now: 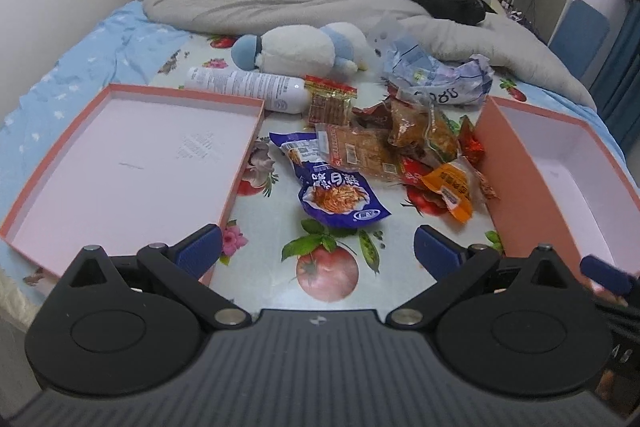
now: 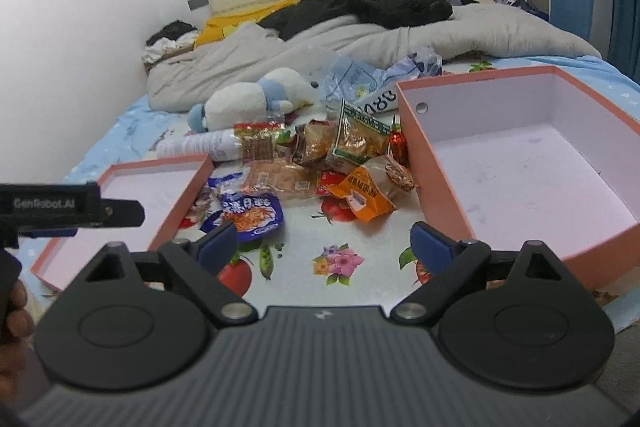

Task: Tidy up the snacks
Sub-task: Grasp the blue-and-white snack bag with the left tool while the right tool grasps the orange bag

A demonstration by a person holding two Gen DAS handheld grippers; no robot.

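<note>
Both claws gape wide, holding nothing: left claw point(image 1: 316, 247); right claw point(image 2: 324, 245). Snack packets point(image 1: 396, 151) lie ahead, between the lid point(image 1: 132, 163) and the box point(image 2: 520, 167); a bottle point(image 1: 248, 87) sits behind.

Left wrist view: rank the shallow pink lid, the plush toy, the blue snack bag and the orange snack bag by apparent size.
1. shallow pink lid, though nearness inflates it
2. plush toy
3. blue snack bag
4. orange snack bag
</note>
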